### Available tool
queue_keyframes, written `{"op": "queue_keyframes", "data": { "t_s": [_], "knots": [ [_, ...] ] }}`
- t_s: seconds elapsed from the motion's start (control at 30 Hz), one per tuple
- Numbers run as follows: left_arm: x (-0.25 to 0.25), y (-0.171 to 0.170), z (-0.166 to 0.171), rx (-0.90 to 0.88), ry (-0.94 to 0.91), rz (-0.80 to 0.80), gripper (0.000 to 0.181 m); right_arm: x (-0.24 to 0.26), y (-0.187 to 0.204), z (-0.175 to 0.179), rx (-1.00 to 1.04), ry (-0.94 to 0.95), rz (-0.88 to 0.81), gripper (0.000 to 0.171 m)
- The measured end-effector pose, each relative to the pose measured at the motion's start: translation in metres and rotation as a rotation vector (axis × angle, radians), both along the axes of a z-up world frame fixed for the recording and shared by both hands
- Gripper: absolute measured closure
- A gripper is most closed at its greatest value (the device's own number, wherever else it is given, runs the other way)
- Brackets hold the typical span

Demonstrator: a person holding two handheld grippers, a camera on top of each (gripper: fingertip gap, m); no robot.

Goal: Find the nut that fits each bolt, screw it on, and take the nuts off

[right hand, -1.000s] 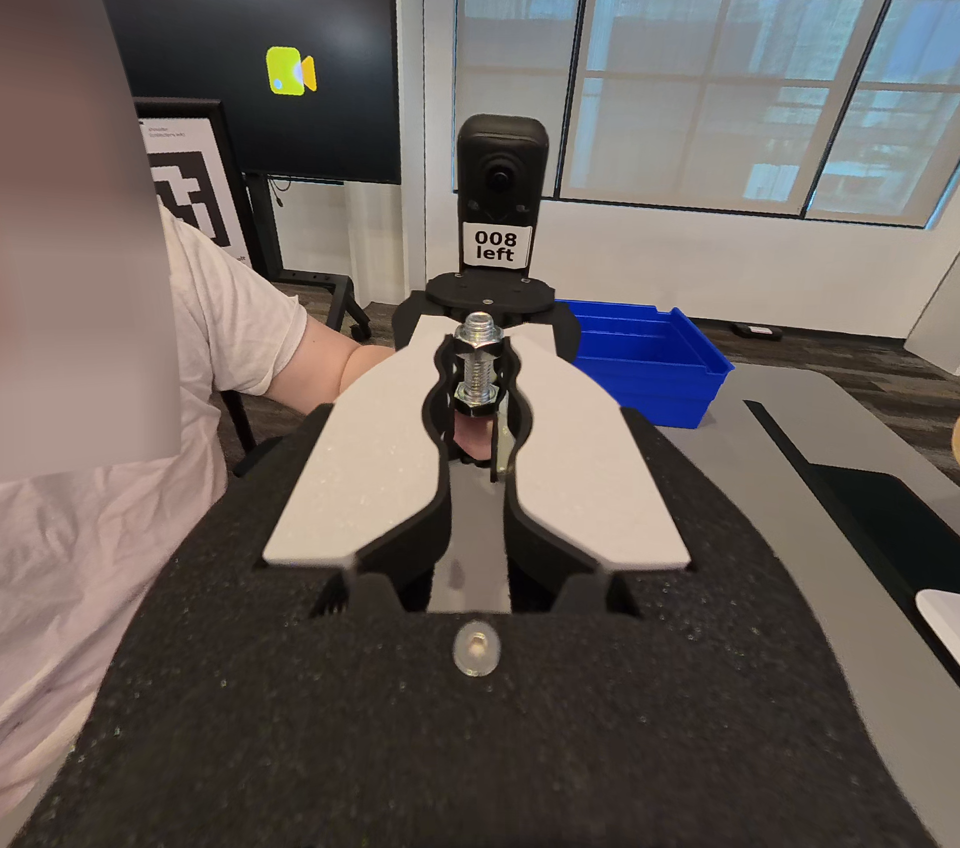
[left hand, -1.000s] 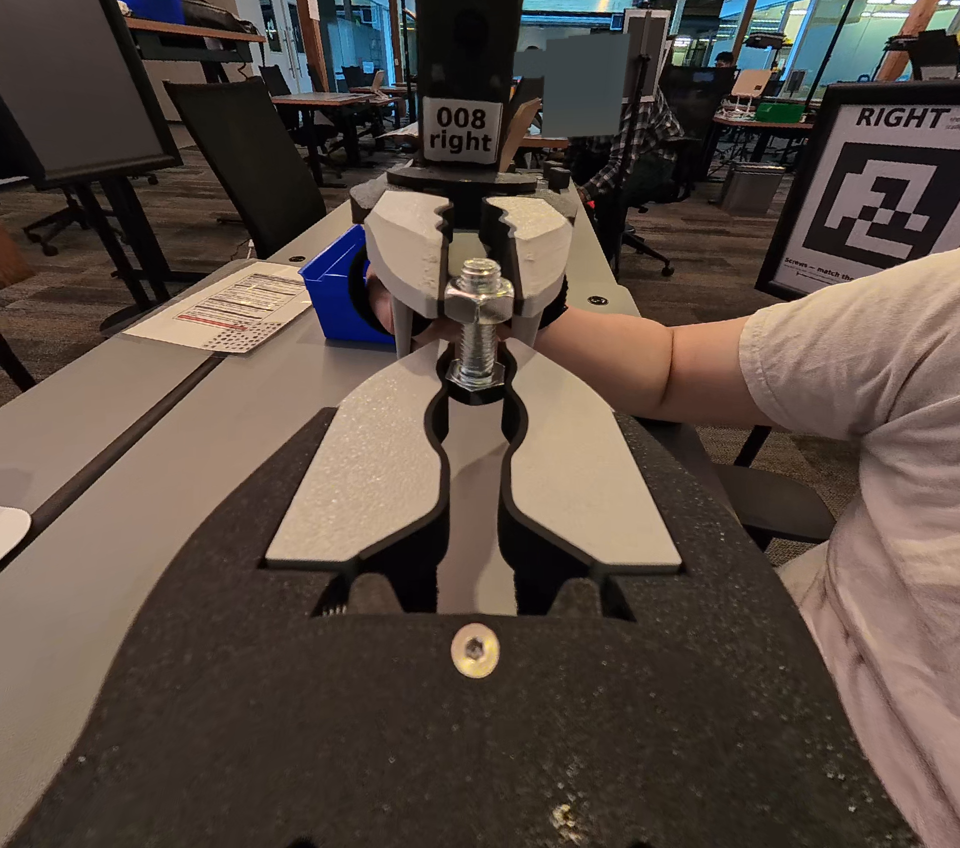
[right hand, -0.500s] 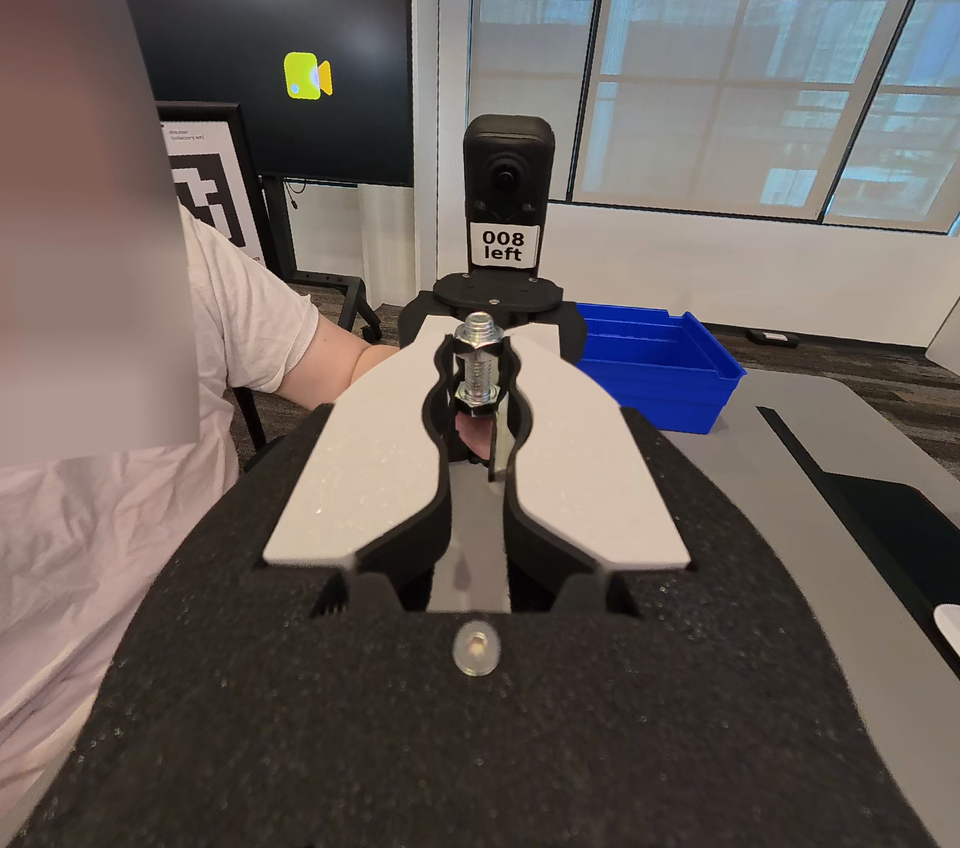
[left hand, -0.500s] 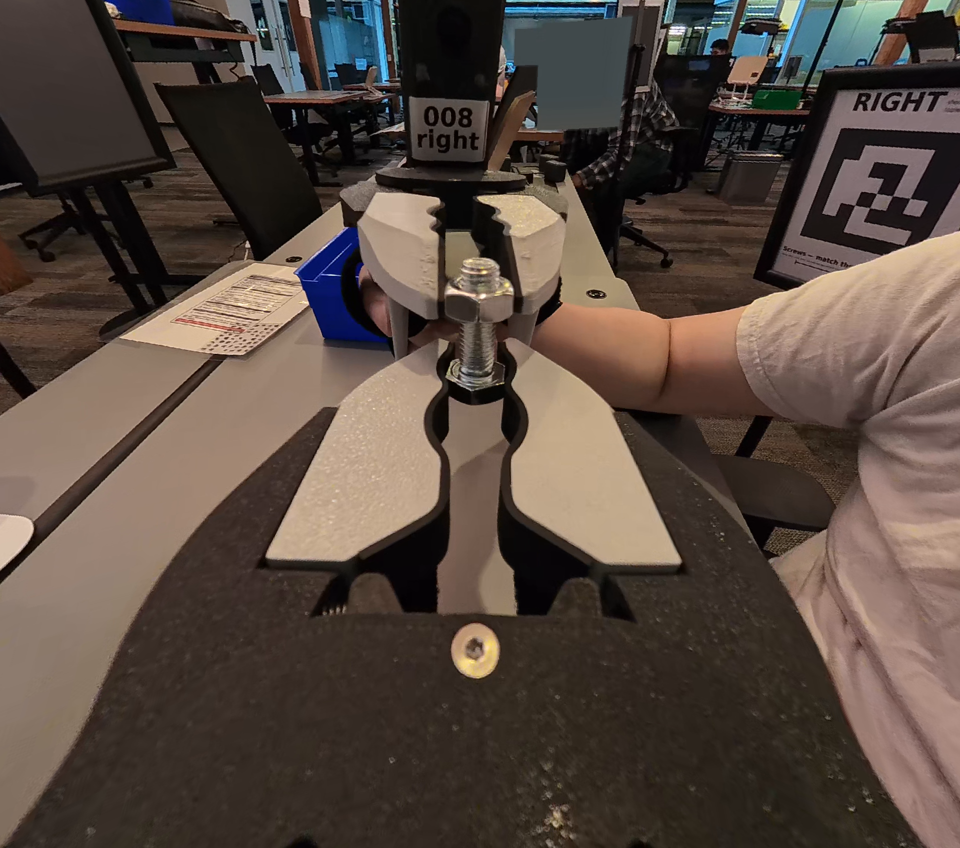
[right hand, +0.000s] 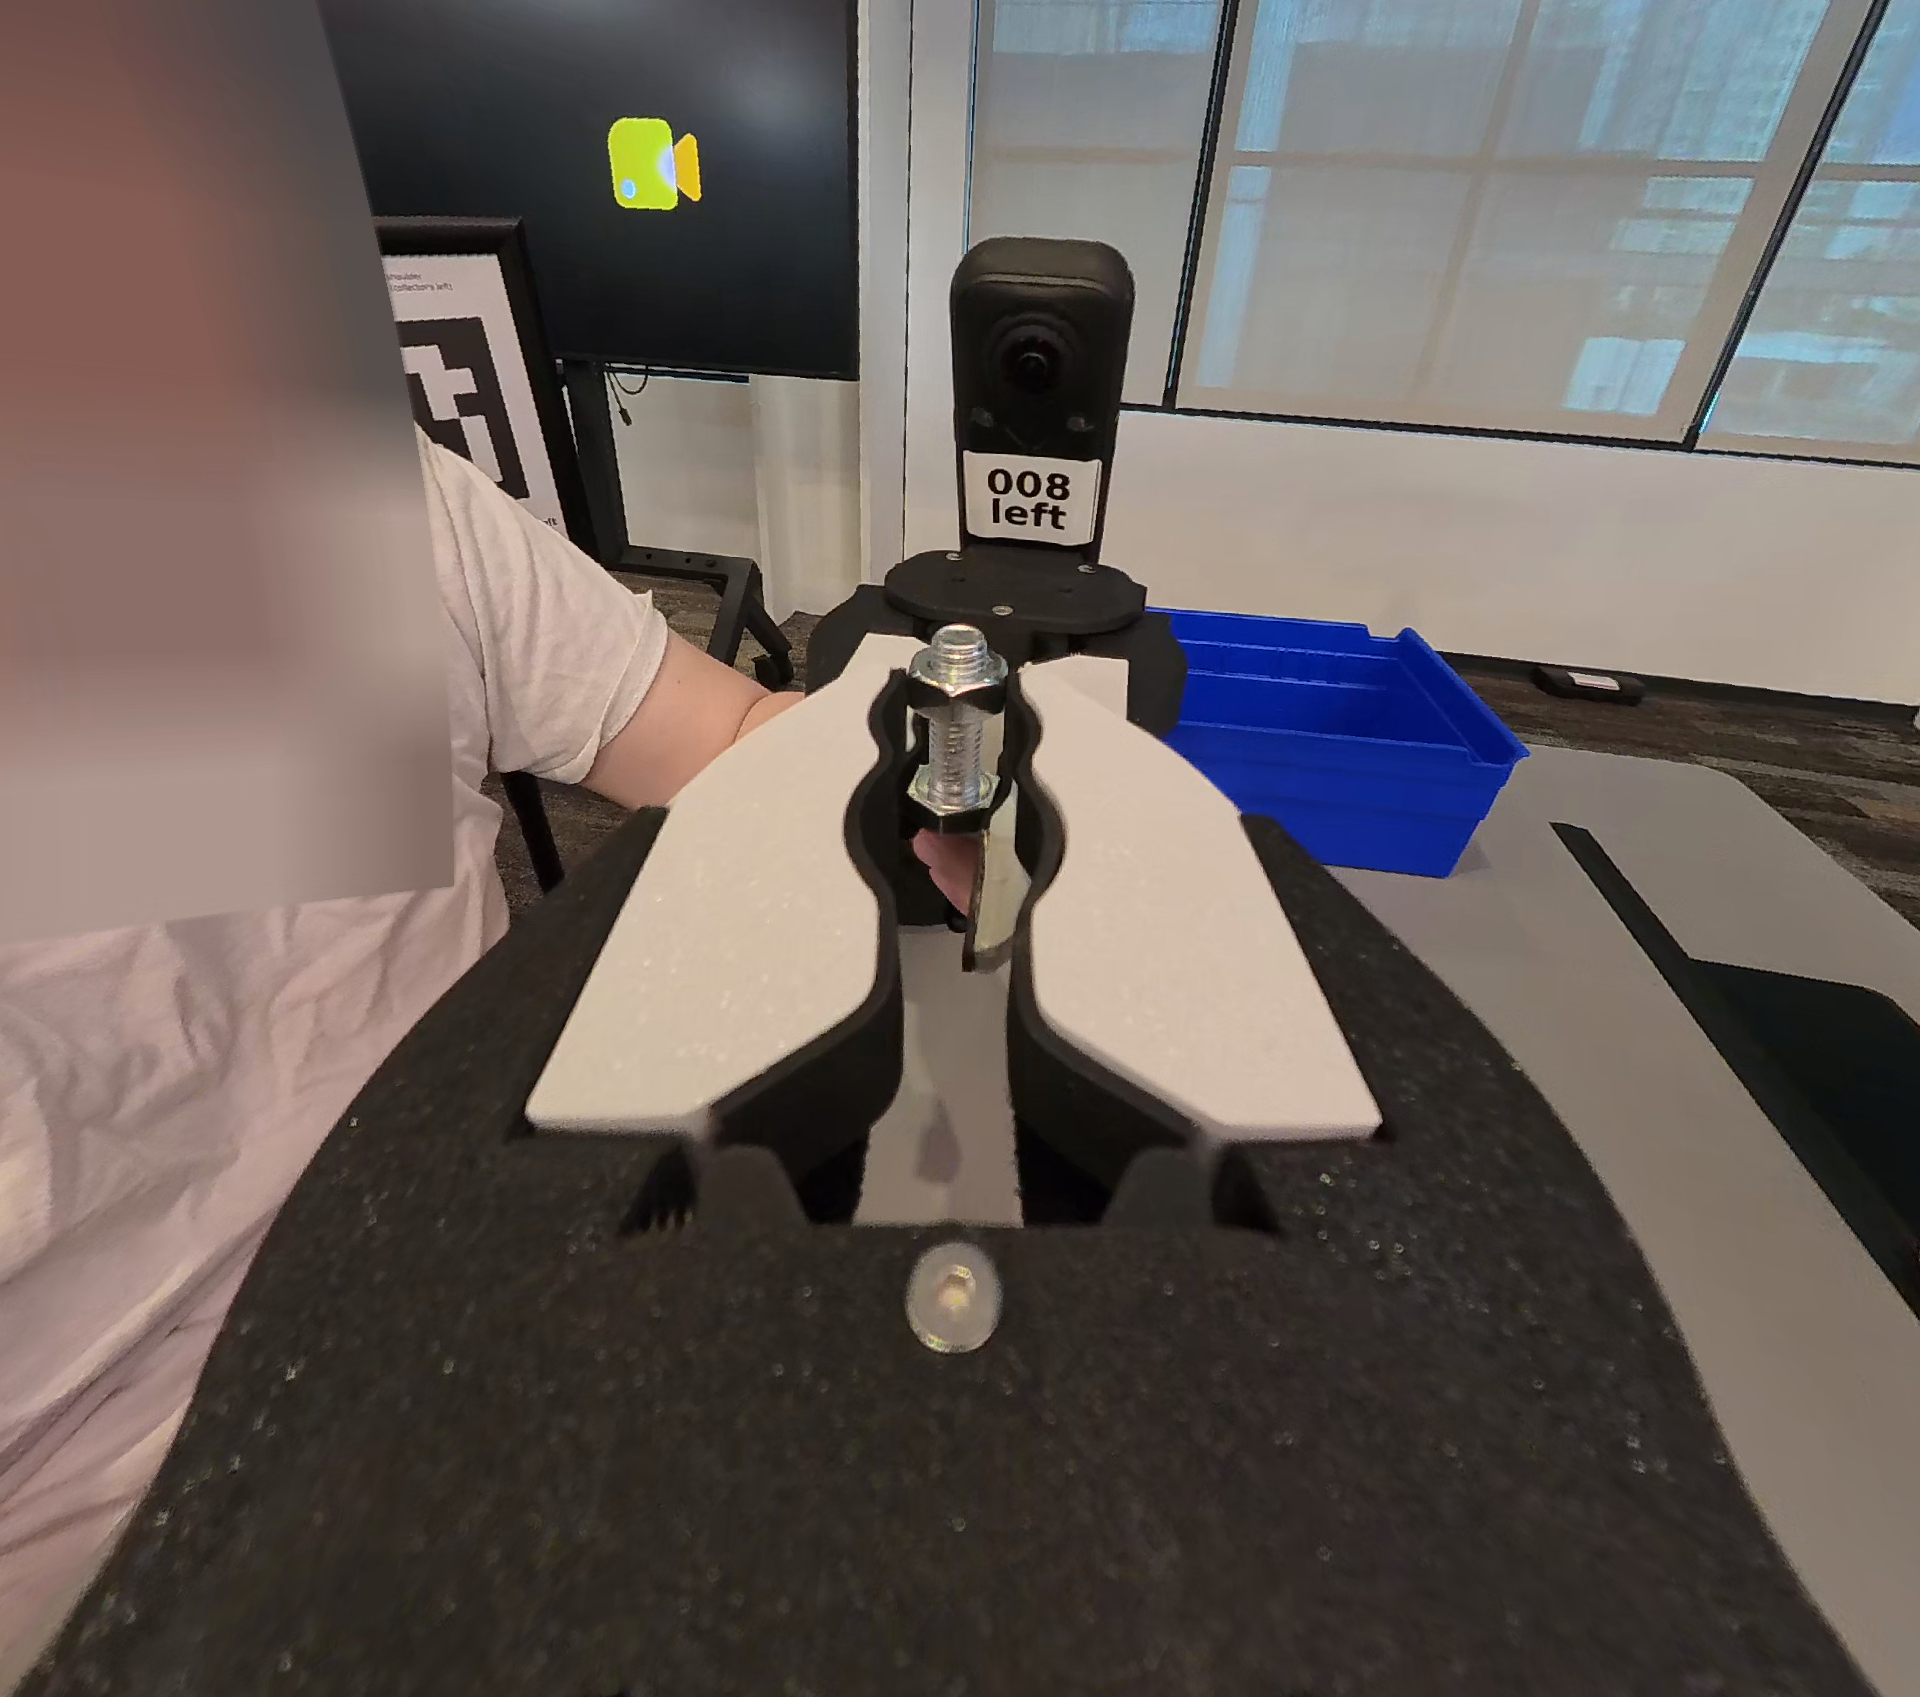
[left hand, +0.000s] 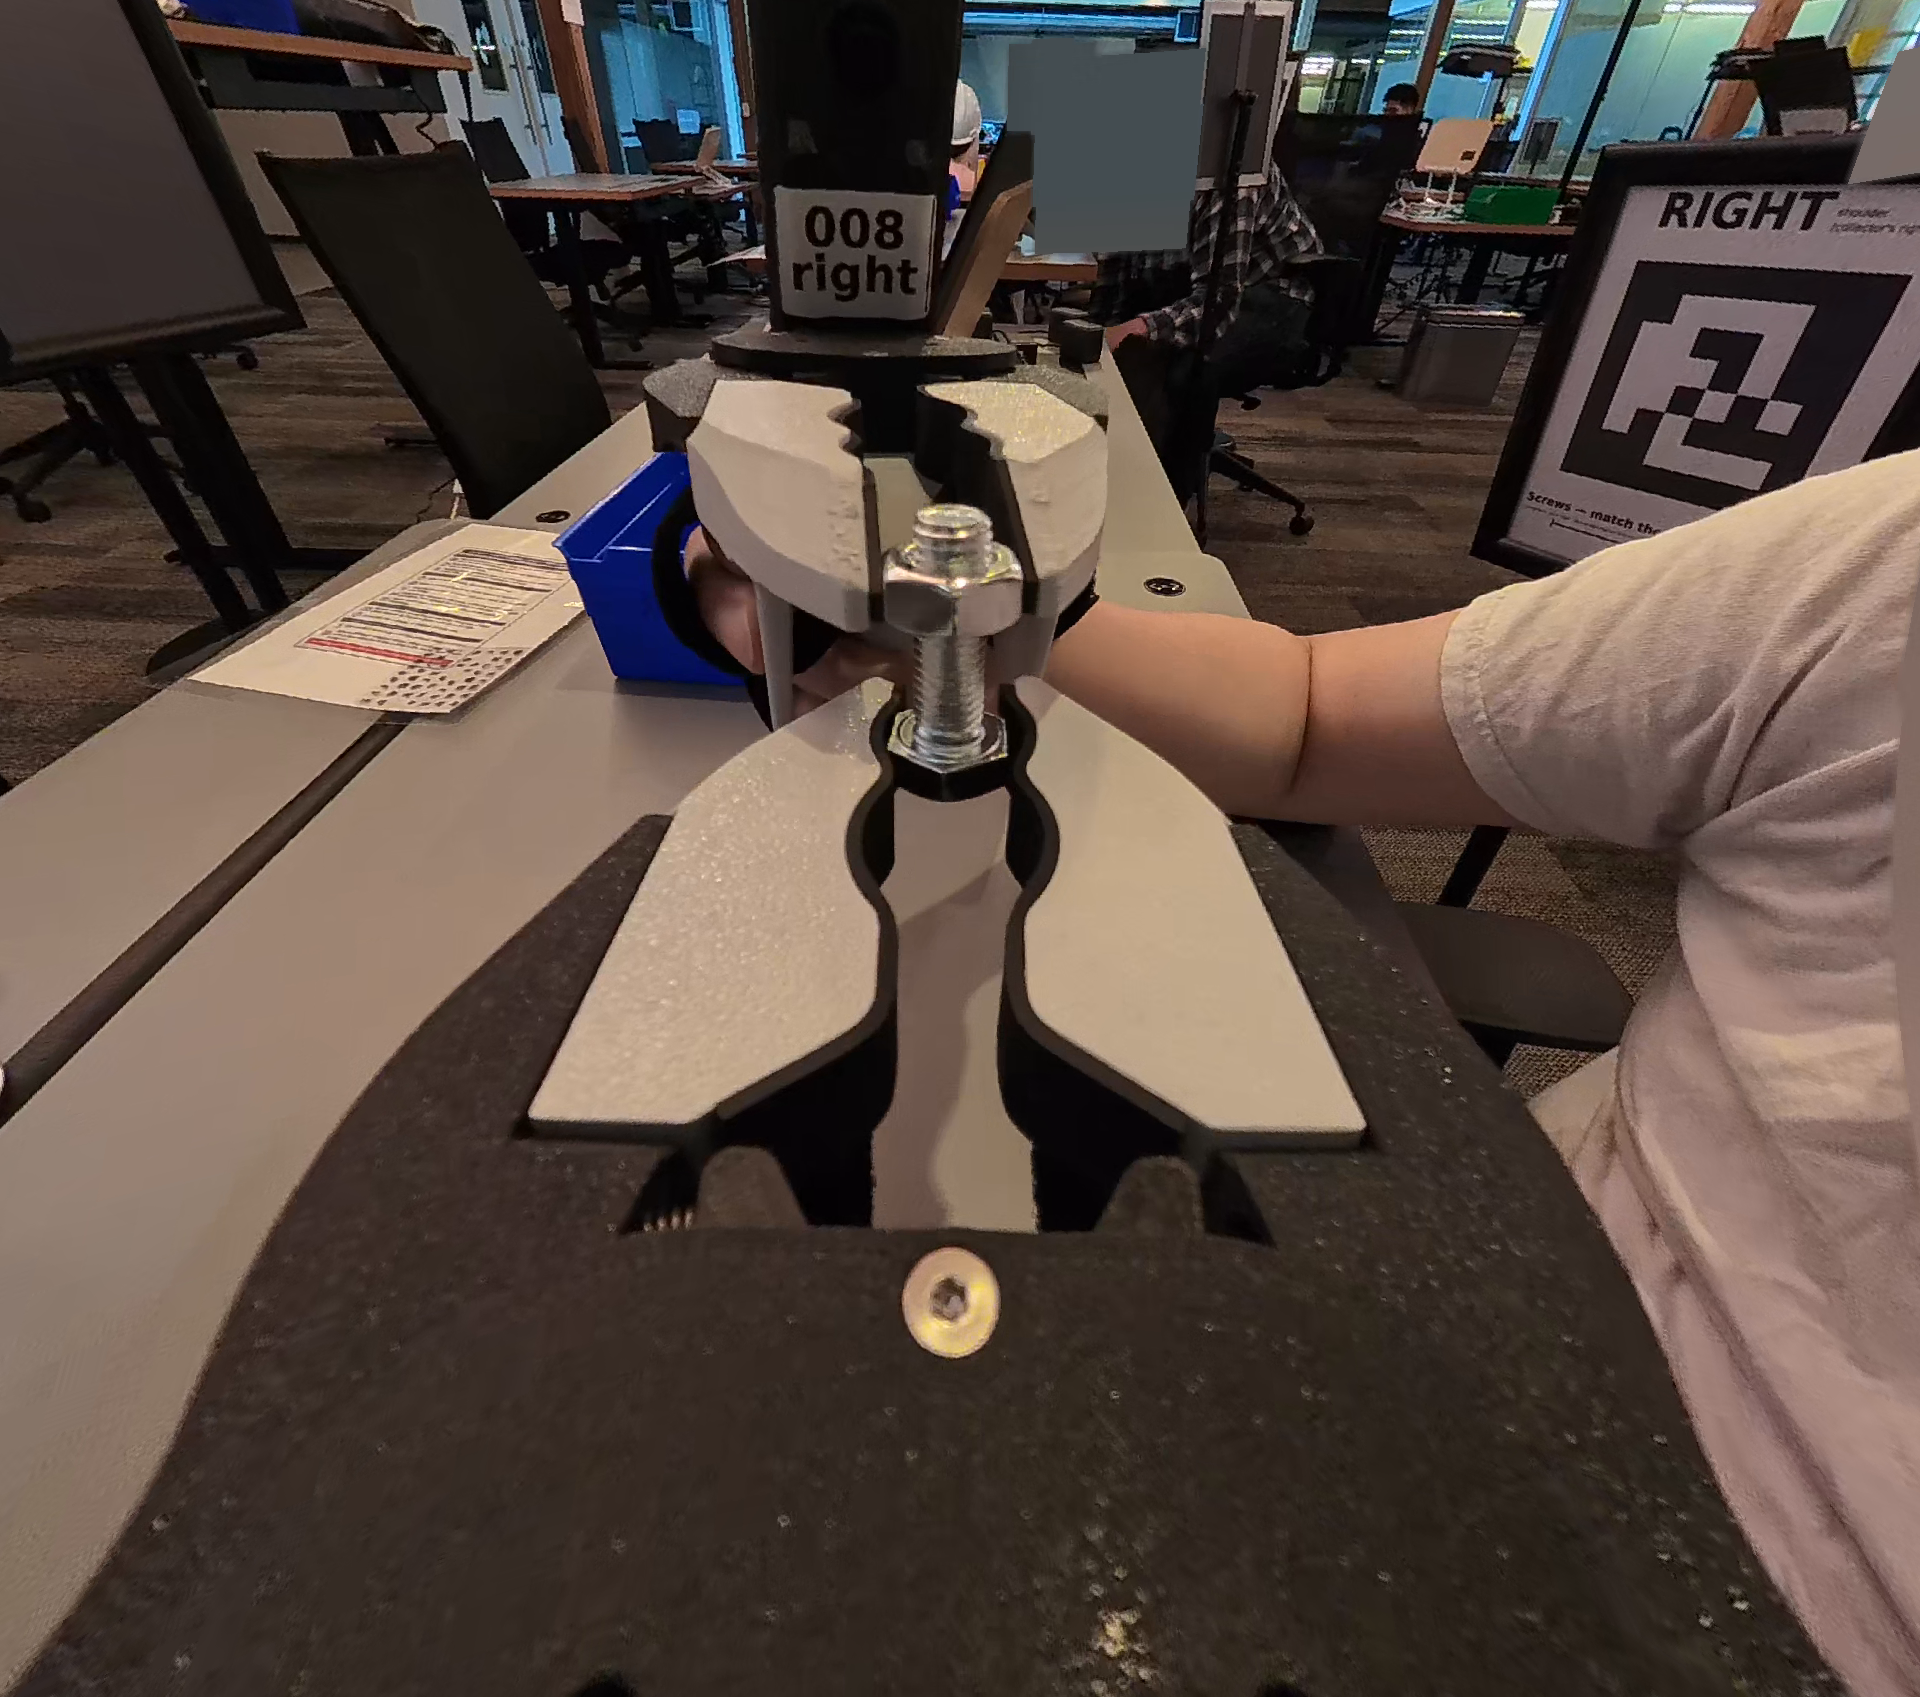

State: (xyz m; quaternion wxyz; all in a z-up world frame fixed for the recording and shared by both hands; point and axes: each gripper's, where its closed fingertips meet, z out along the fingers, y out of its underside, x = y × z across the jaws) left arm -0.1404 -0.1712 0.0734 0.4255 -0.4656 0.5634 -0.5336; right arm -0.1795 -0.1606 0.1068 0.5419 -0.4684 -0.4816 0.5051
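A silver bolt (left hand: 948, 671) stands upright in the air between my two grippers, which face each other. My left gripper (left hand: 948, 741) is shut on the bolt's hex head (left hand: 948, 748) at the bottom. My right gripper (left hand: 951, 593) is shut on a silver hex nut (left hand: 951, 598) threaded near the bolt's top, with a short threaded tip above it. In the right wrist view my right gripper (right hand: 954, 697) clamps the nut (right hand: 956, 691). The bolt's head (right hand: 948, 804) sits lower, held by the left gripper (right hand: 948, 808) beyond.
The grey table (left hand: 312, 868) lies below, with a blue bin (left hand: 623, 598) and a printed sheet (left hand: 416, 619) behind the right gripper. Another blue bin (right hand: 1340, 754) stands behind the left gripper. The person's arm (left hand: 1299, 712) reaches in from the right. A framed marker sign (left hand: 1714, 369) stands at the right. About 5 centimetres separates my left fingertips from my right.
My right gripper has swung slightly around the bolt while holding the nut. The room behind has shifted sideways in both views. The nut stays near the bolt's top.
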Motion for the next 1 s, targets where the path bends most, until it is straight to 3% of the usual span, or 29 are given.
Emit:
{"op": "queue_keyframes", "data": {
  "t_s": [0.33, 0.47, 1.0],
  "knots": [
    [0.0, 0.005, 0.0, 0.027, -0.004, 0.034, 0.167, 0.0, 0.002, 0.001, -0.001, 0.005, -0.017, 0.154],
    [0.0, 0.014, -0.001, 0.033, 0.001, 0.091, 0.167, 0.004, 0.01, 0.009, -0.006, 0.033, -0.087, 0.135],
    [-0.001, 0.012, 0.002, 0.01, -0.013, 0.074, 0.167, 0.004, 0.013, 0.007, -0.024, 0.021, -0.099, 0.14]
  ]
}}
